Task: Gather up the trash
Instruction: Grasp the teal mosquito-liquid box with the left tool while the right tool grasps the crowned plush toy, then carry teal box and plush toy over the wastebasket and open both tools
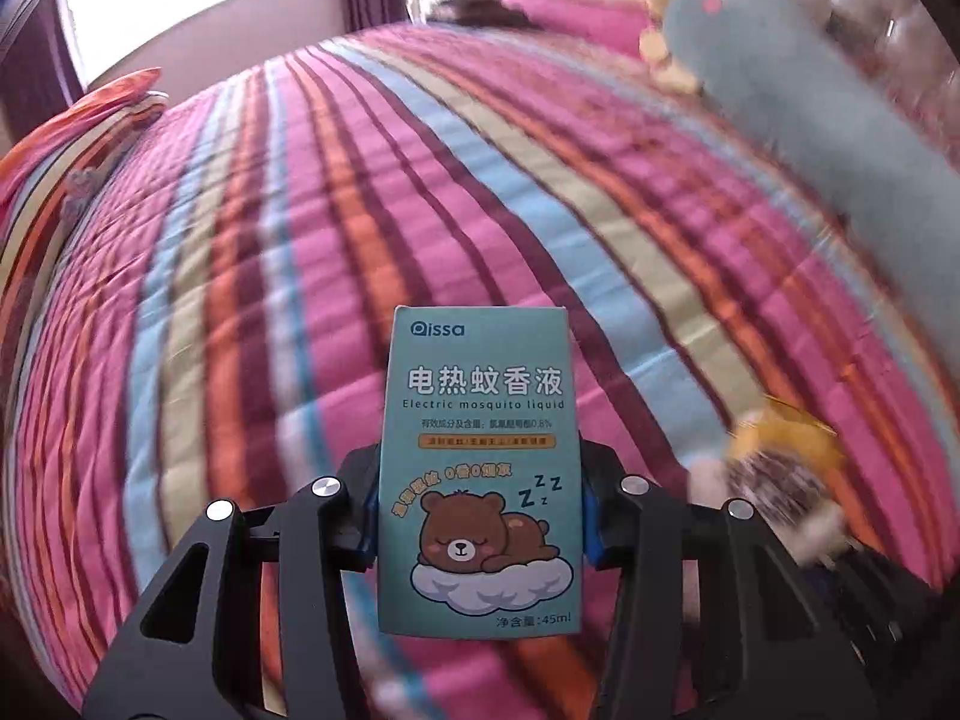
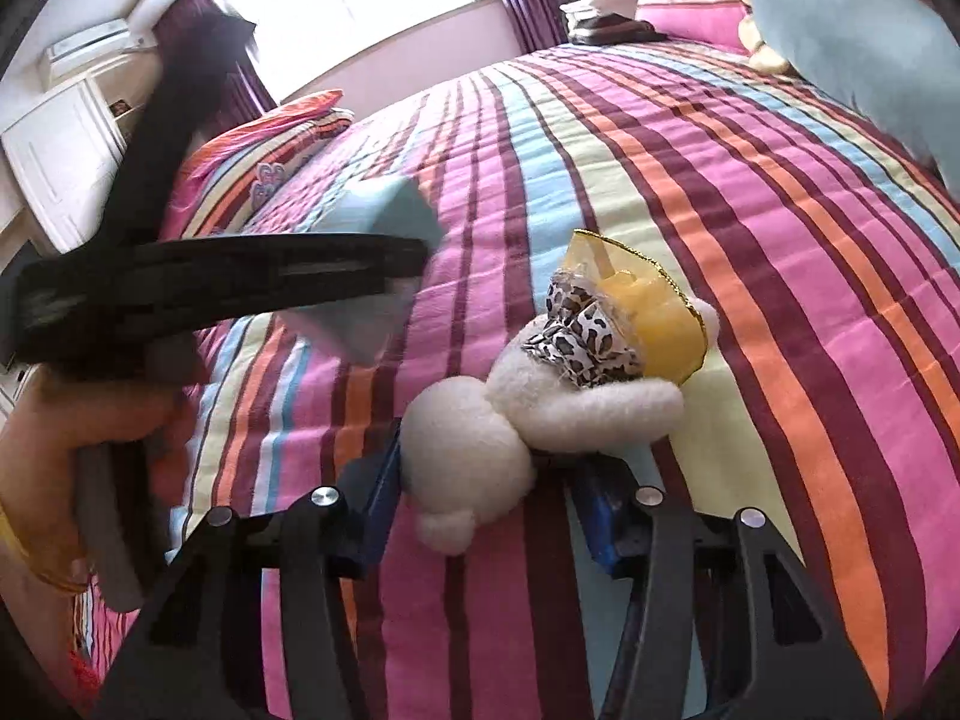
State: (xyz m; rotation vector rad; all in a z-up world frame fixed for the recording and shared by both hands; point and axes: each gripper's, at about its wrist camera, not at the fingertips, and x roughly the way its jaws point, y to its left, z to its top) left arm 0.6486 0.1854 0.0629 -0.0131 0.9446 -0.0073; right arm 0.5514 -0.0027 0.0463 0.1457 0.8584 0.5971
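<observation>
Left gripper [image 1: 480,516]: jaws clamped on the sides of a teal mosquito-liquid box [image 1: 480,468], which stands upright between the blue pads above the striped bedspread [image 1: 420,192]. Right gripper [image 2: 486,501]: jaws closed against a white plush bear [image 2: 480,438] lying on the bedspread, its body between the pads, its yellow hat [image 2: 648,312] beyond the fingertips.

Your left gripper [image 1: 480,525] has the box [image 1: 480,468] between its pads, above the bed [image 1: 360,210]. To its right, the small plush [image 2: 540,390] lies on the bed inside your right gripper [image 2: 486,510]. The big plush [image 2: 852,36] lies far behind, right.
</observation>
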